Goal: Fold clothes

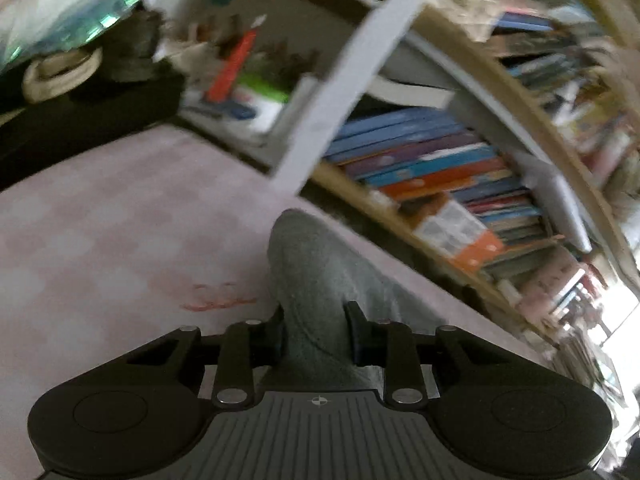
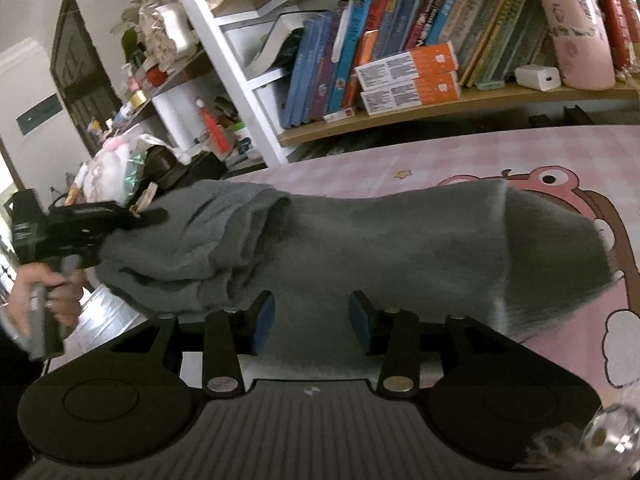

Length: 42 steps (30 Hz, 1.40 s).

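Two fingers of the left gripper (image 1: 316, 332) are closed on the grey garment (image 2: 360, 236); the right gripper (image 2: 312, 320) is held parted, gripping nothing, above it.

Pink checked tablecloth (image 2: 360, 162) with cartoon print covers table. Grey garment (image 2: 380, 240) lies across it, one end bunched at left. Wooden shelf (image 2: 460, 104) behind carries upright books (image 2: 360, 52), two orange boxes (image 2: 408, 78), white charger (image 2: 537, 77).
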Each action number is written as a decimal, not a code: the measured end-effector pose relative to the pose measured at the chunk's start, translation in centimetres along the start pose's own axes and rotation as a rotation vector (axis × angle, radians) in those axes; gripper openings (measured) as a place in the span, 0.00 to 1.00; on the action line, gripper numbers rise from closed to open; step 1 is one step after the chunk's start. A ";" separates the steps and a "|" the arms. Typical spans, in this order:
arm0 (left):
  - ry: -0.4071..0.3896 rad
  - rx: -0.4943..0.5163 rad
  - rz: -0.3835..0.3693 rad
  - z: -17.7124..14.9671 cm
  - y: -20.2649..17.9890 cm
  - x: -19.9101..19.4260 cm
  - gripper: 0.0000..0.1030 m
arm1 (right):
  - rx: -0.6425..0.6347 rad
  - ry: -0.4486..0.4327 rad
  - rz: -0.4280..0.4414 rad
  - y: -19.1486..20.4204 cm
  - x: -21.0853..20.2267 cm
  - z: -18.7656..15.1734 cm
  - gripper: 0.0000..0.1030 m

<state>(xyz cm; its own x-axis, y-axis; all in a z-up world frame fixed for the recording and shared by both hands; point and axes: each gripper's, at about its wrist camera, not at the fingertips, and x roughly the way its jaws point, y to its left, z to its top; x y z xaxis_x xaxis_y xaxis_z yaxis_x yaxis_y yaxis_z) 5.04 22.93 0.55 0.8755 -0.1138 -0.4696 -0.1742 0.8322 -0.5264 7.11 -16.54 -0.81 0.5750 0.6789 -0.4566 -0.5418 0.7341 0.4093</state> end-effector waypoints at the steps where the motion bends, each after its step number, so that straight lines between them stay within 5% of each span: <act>1: 0.003 -0.018 0.004 0.0 0.6 0.2 0.26 | -0.008 0.003 -0.002 0.1 0.1 -0.1 0.41; 7: 0.009 0.015 0.069 -0.6 0.6 0.0 0.38 | -0.042 0.012 -0.010 0.6 0.3 -0.4 0.44; 10: -0.105 0.134 0.220 -1.1 -2.0 -2.5 0.48 | -0.049 0.011 -0.011 0.7 0.3 -0.5 0.44; 12: -0.216 0.250 0.262 -2.2 -4.0 -4.8 0.63 | -0.054 0.011 -0.012 0.8 0.3 -0.5 0.45; 15: -0.250 0.389 0.211 -3.8 -6.7 -6.7 0.73 | -0.063 0.011 -0.012 0.9 0.3 -0.6 0.47; 21: -0.161 0.377 0.066 -7.1 -9.2 -6.6 0.83 | -0.077 0.002 -0.013 1.1 0.1 -0.6 0.50; 30: -0.107 0.574 0.020 -11.5 -14.3 -5.6 0.98 | -0.105 -0.052 -0.003 -0.3 -2.7 0.5 0.62; 42: -0.058 0.846 0.028 -16.4 -20.5 -3.1 1.00 | -0.053 -0.141 -0.090 -6.4 -7.3 2.3 0.71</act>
<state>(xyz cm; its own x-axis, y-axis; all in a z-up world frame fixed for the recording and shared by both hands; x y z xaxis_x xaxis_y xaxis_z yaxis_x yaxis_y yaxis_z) -1.51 -2.70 1.21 0.9014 -0.0787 -0.4257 0.1800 0.9625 0.2031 7.80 -26.18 1.65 0.7009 0.6084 -0.3724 -0.5138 0.7927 0.3281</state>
